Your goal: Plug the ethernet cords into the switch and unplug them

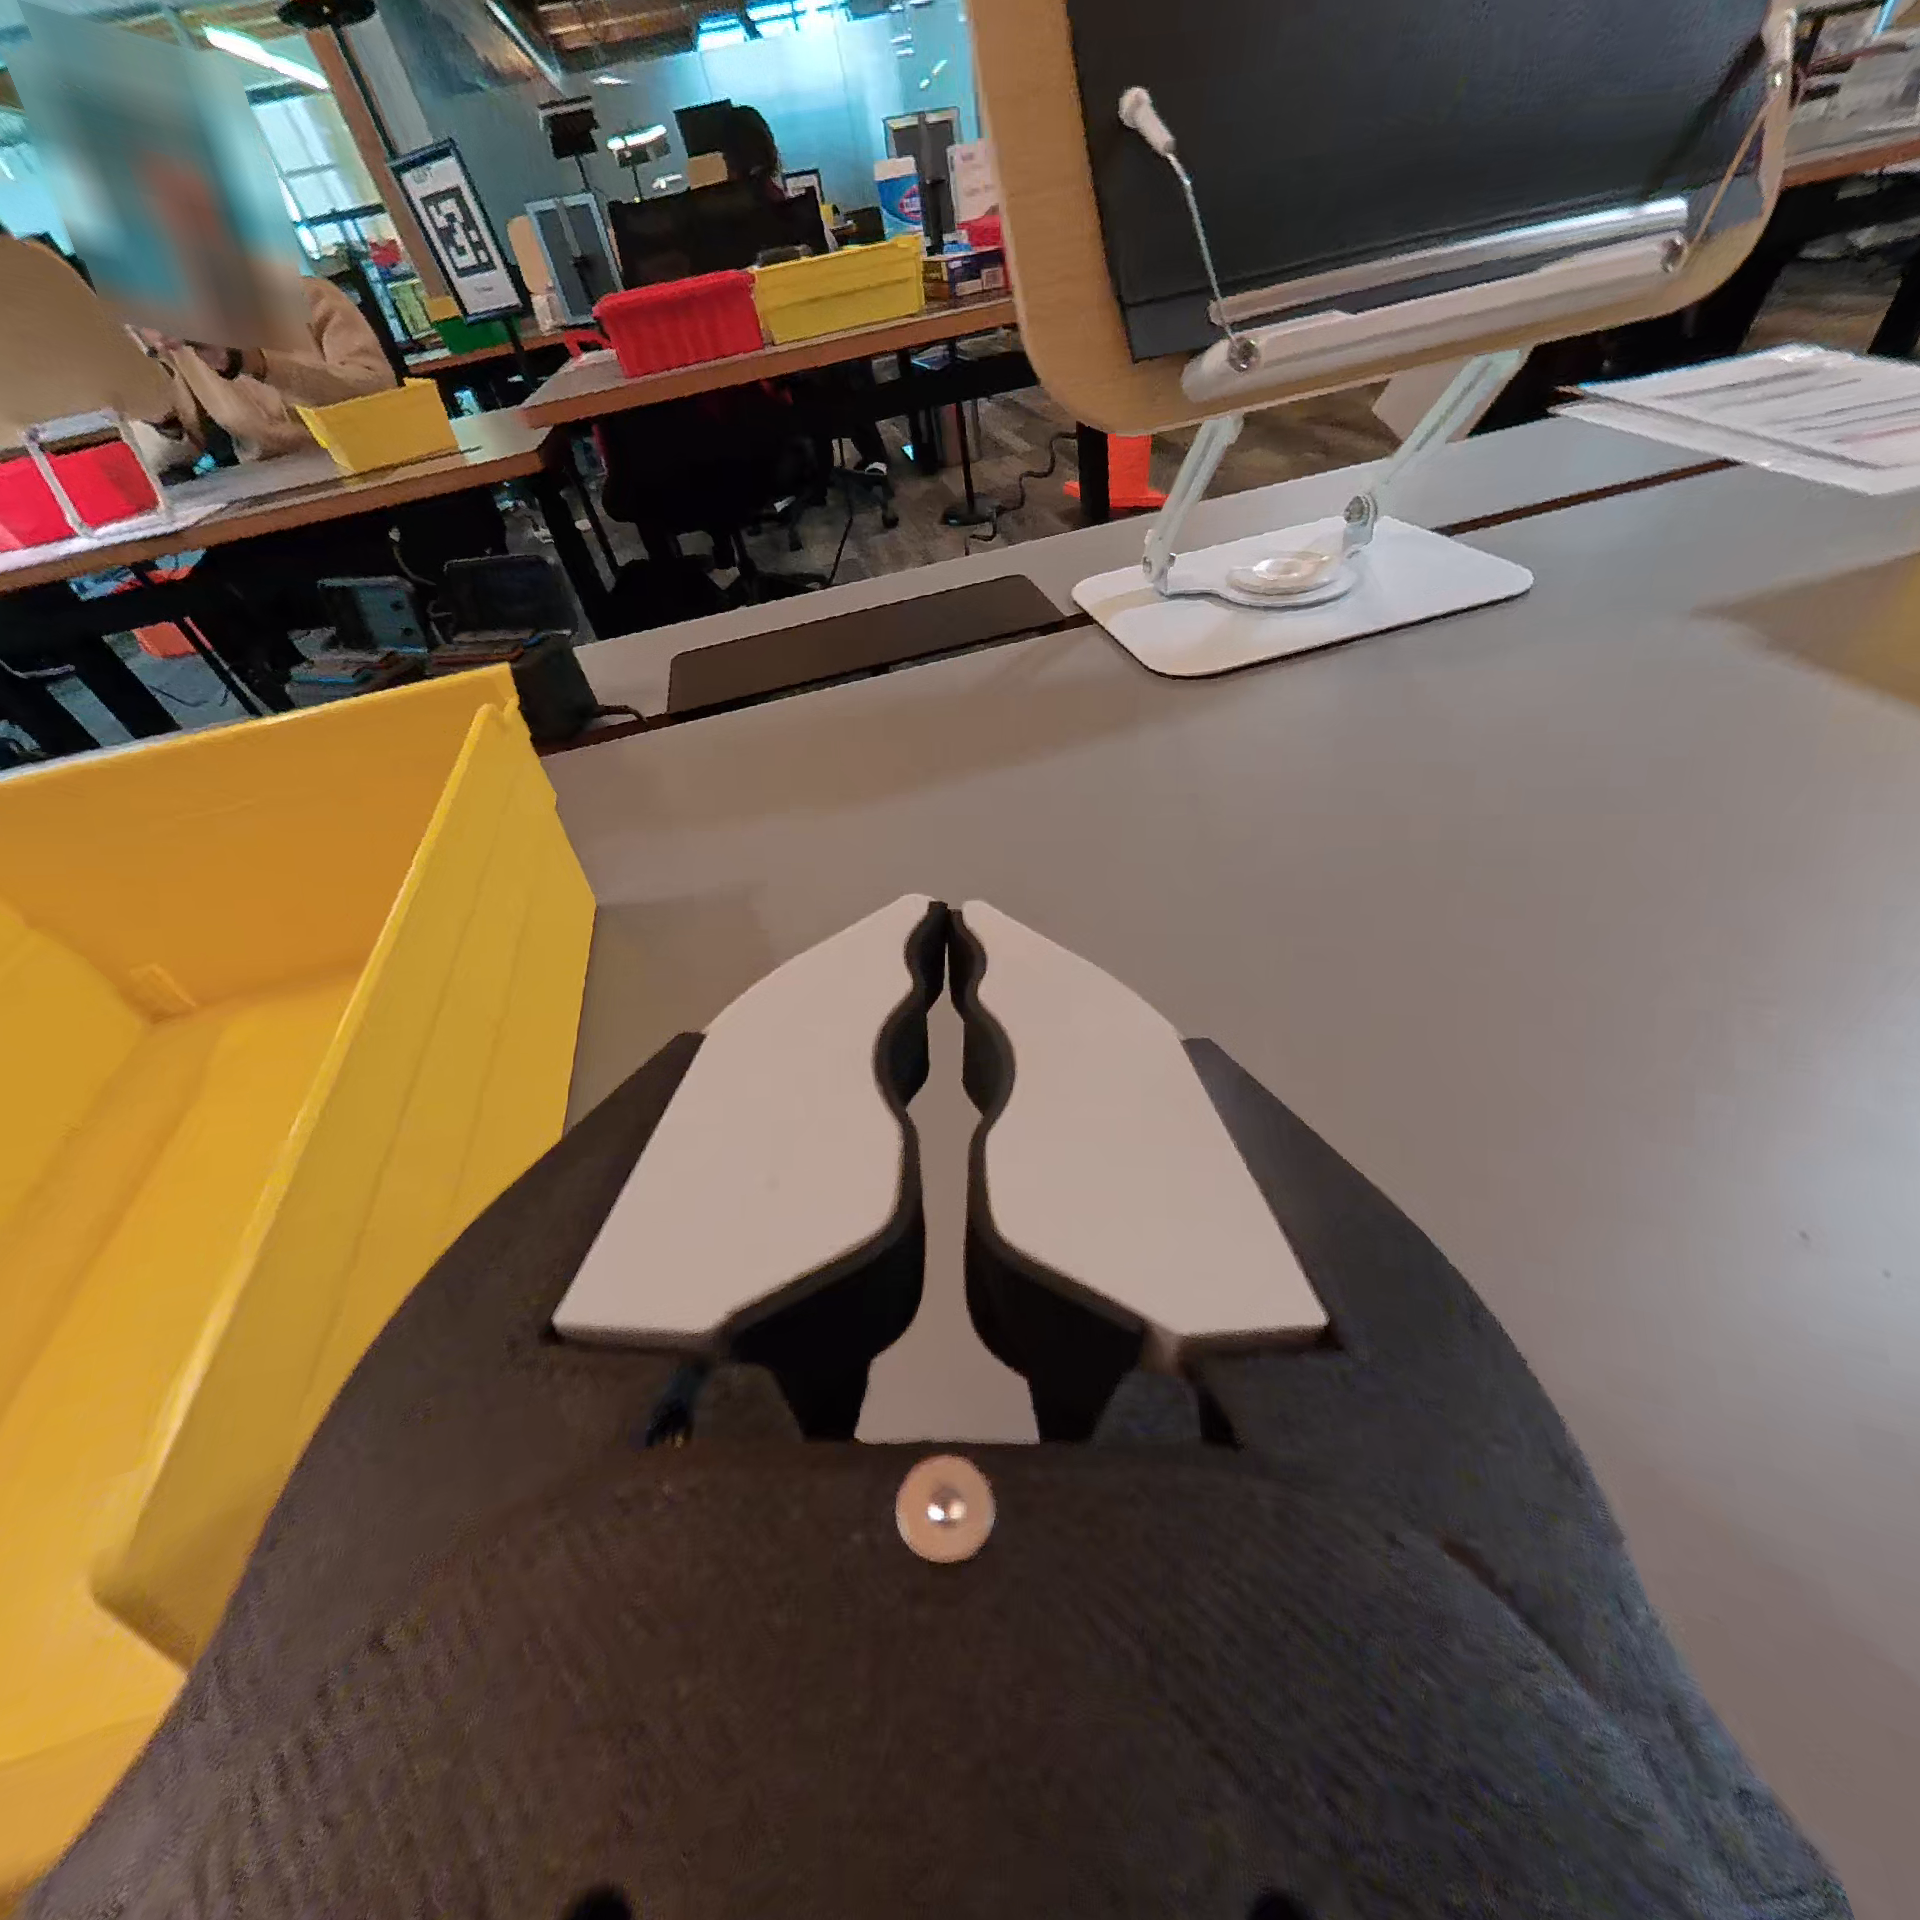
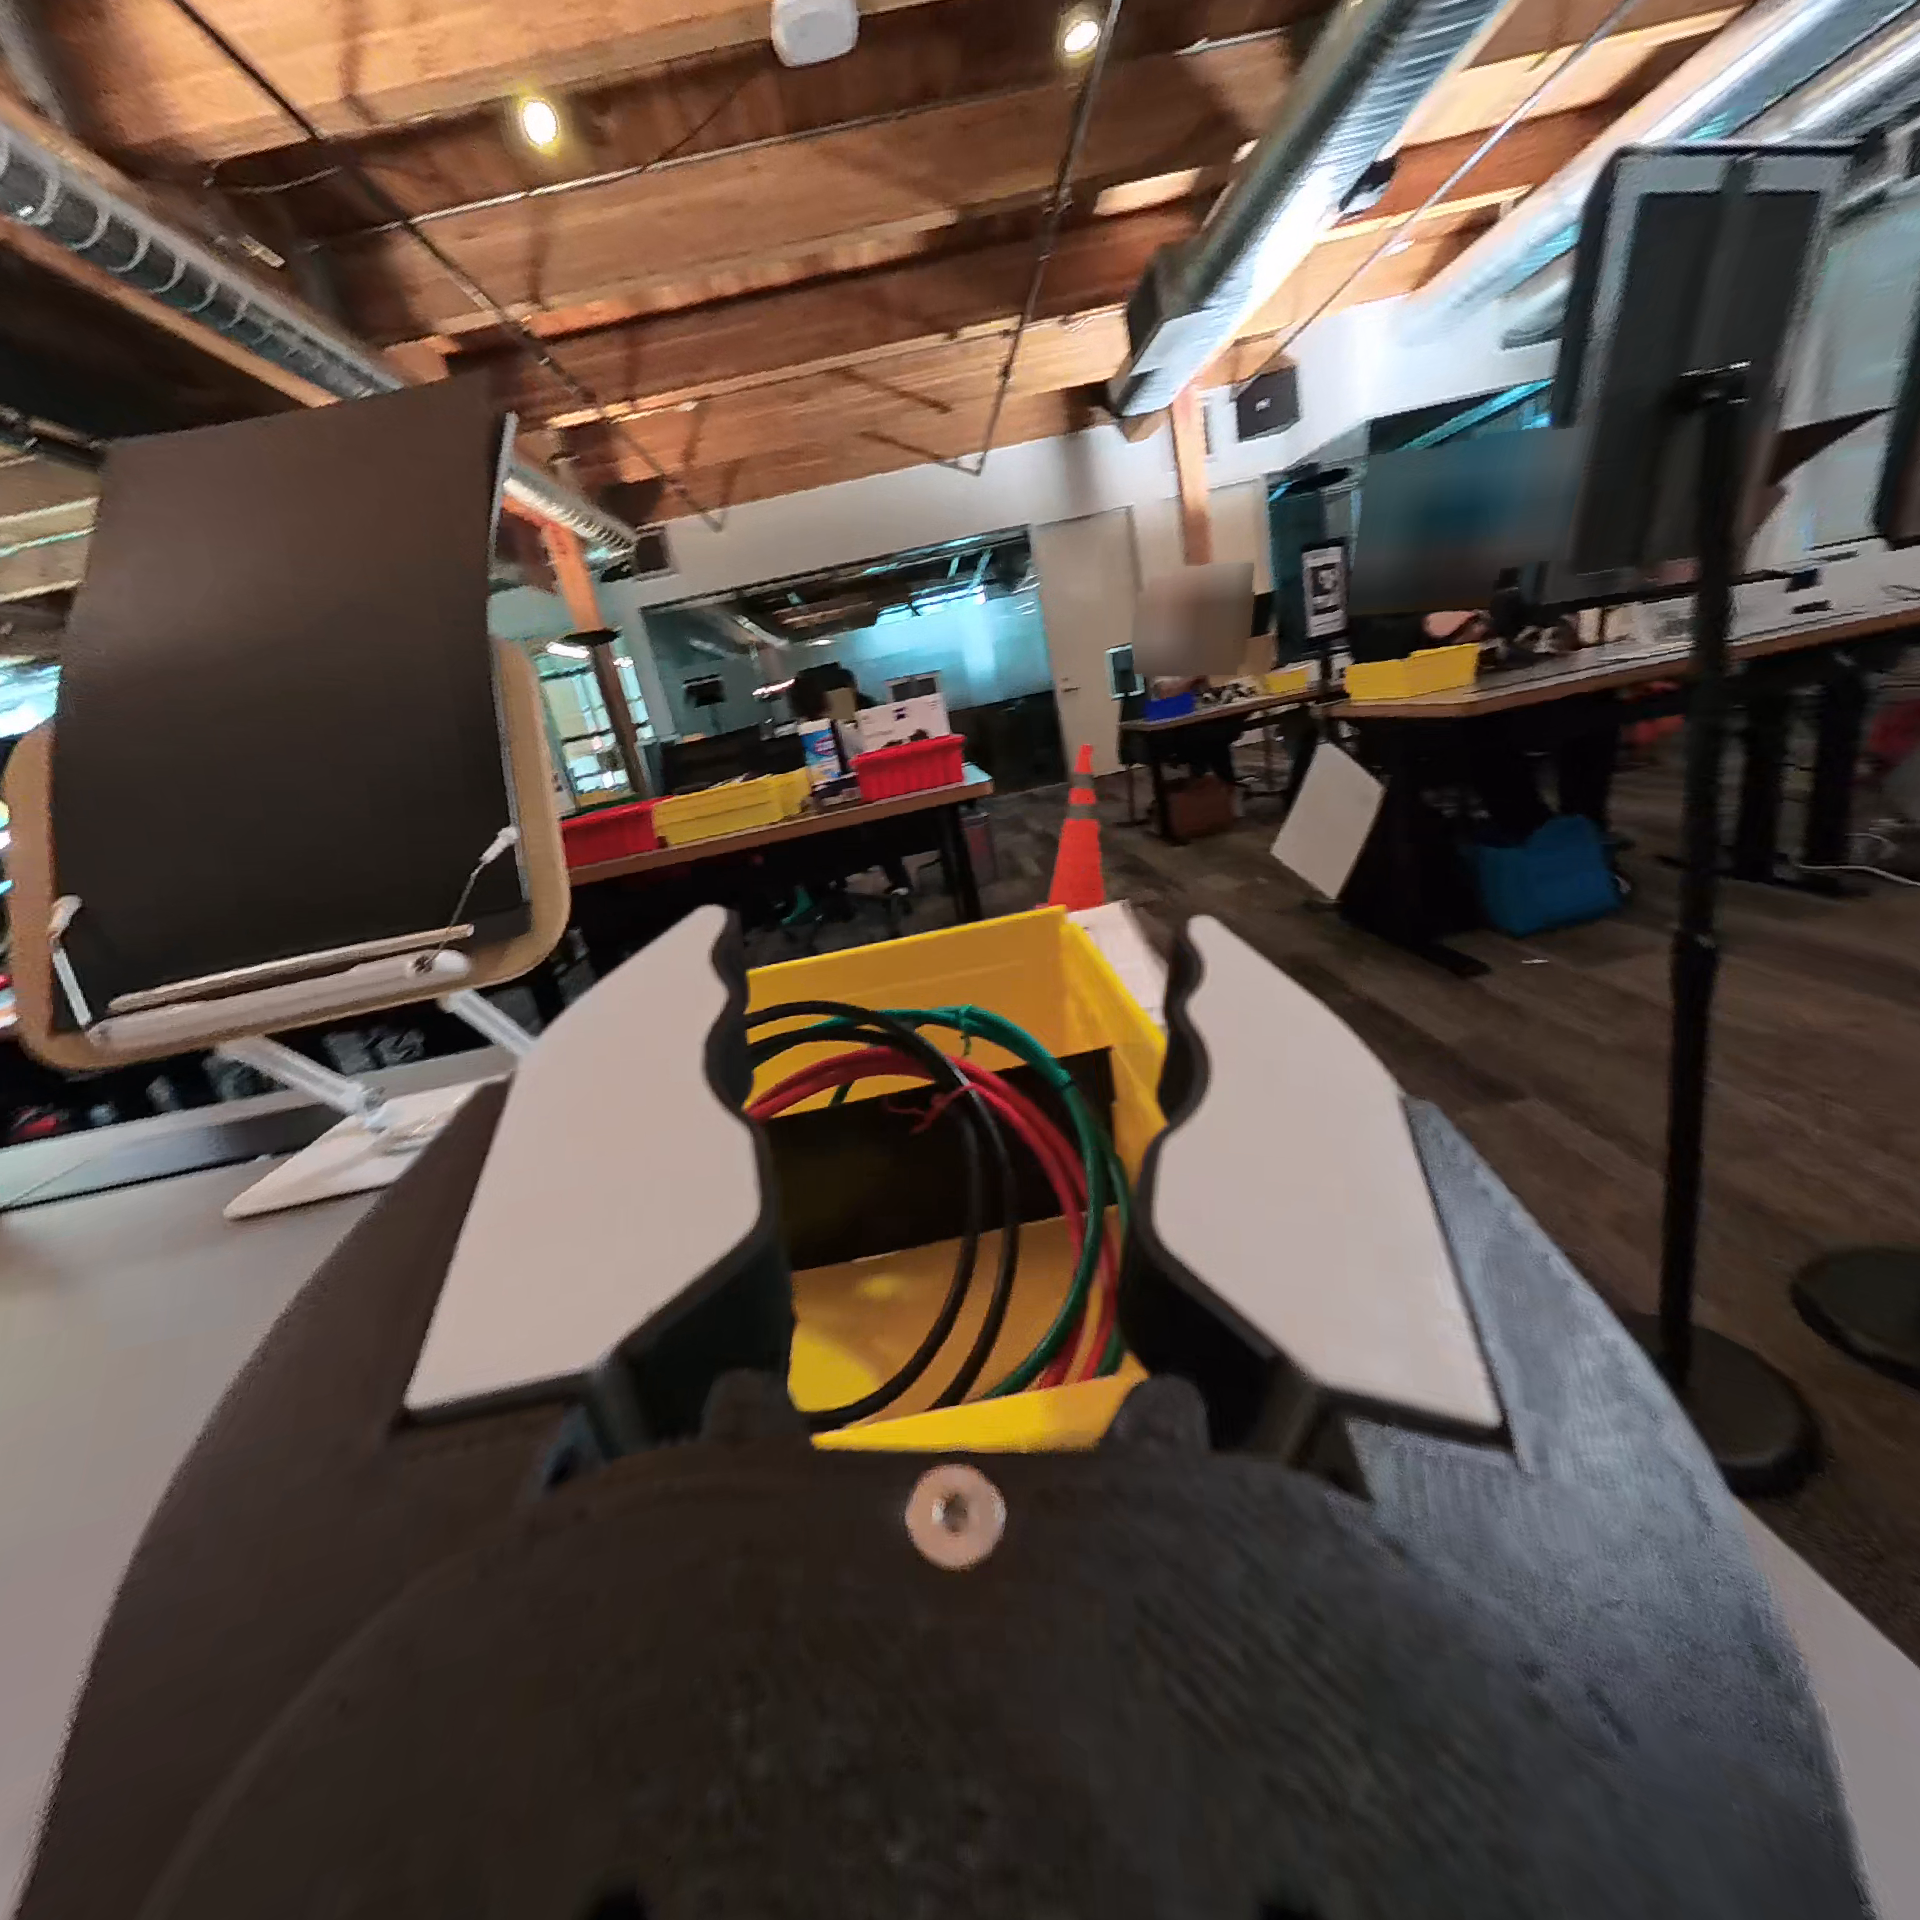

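Note:
In the right wrist view my right gripper (image 2: pixel 961 935) is open and empty, its jaws wide apart above a yellow bin (image 2: pixel 914 971). Inside the bin lie coiled ethernet cords: a black one (image 2: pixel 971 1216), a red one (image 2: pixel 1081 1184) and a green one (image 2: pixel 1023 1049), over a dark box-like object (image 2: pixel 883 1174) that may be the switch. In the left wrist view my left gripper (image 1: pixel 948 920) is shut on nothing, low over the grey table (image 1: pixel 1351 987), beside another yellow bin (image 1: pixel 260 1091) on its left.
A tablet on a white stand (image 1: pixel 1309 592) sits at the far side of the table; it also shows in the right wrist view (image 2: pixel 281 727). Papers (image 1: pixel 1787 416) lie at the far right. A black floor stand (image 2: pixel 1704 935) rises right of the table. Other desks with bins and people are behind.

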